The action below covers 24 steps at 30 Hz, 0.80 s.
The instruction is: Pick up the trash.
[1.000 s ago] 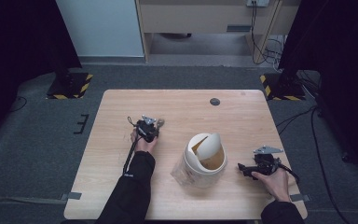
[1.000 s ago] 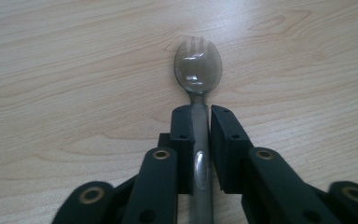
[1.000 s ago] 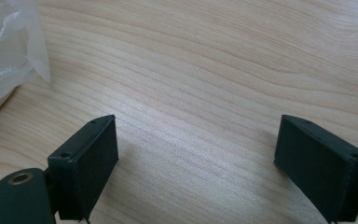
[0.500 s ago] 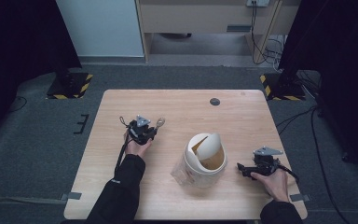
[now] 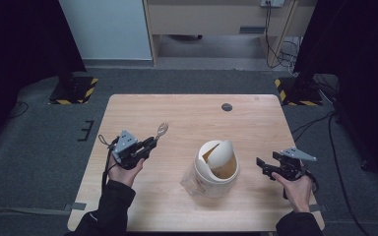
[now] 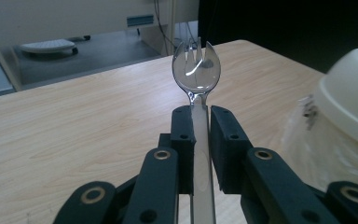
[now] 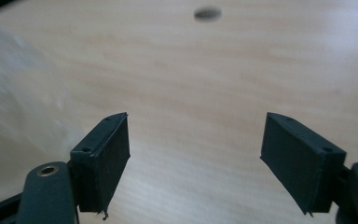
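My left gripper [image 5: 150, 143] is at the table's left side, shut on the handle of a clear plastic spork [image 5: 162, 130] whose tined bowl points up and away toward the table's middle. From the left gripper view the spork [image 6: 196, 70] stands straight up from between the closed jaws. A small cream bin with a tilted swing lid [image 5: 217, 164] sits in the middle, lined with a clear bag. To the bin's right, my right gripper [image 5: 260, 164] is open with nothing between its fingers [image 7: 103, 158], aimed left at the bin.
A small dark round disc [image 5: 227, 107] sits in the wooden table [image 5: 187, 118] near its far edge, also seen as the disc [image 7: 207, 13]. Bare wood lies between the left gripper and the bin. Grey carpet and black drapes surround the table.
My left gripper has moved left and toward the table's near side with the spork, away from the bin. The right gripper has stayed in place.
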Each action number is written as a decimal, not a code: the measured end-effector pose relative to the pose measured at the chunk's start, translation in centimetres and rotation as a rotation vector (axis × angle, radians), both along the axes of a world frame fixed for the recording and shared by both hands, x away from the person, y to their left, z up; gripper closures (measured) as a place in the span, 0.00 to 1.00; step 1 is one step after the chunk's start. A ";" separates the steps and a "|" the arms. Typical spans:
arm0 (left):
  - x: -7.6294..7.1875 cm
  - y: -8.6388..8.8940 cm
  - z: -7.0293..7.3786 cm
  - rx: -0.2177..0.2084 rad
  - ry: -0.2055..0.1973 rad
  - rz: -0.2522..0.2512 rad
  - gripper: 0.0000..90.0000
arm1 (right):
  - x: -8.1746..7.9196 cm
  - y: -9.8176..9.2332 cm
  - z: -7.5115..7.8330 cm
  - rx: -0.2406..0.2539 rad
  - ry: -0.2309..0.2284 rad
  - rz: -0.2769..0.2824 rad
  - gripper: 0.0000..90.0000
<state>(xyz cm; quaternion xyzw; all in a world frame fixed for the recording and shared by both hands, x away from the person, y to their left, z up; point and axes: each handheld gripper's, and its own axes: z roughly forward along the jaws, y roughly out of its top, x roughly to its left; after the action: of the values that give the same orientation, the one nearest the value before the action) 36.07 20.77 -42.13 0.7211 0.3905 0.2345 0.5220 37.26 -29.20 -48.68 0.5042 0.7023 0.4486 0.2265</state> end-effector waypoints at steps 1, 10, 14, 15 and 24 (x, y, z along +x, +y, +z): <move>0.0 0.0 0.0 0.000 0.000 0.000 0.89 | 0.0 0.0 0.0 0.000 0.000 0.000 0.27; -2.7 -0.5 2.8 -0.078 -0.112 -0.052 0.88 | -1.3 0.2 5.7 0.124 -0.179 0.014 0.32; -3.6 -1.3 3.8 -0.092 -0.158 -0.083 0.88 | -1.8 0.8 7.7 0.174 -0.244 0.049 0.34; -3.8 -1.5 4.0 -0.094 -0.164 -0.089 0.88 | -2.0 1.1 8.2 0.179 -0.255 0.057 0.35; -4.8 -2.3 5.3 -0.137 -0.217 -0.129 0.88 | -2.9 3.7 12.3 0.231 -0.306 0.168 0.40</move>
<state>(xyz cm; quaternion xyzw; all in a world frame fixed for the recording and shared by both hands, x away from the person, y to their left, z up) 31.22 18.45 -36.82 0.6780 0.2997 0.2496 0.6231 34.33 -25.48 -36.39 0.3925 0.6432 0.6147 0.2332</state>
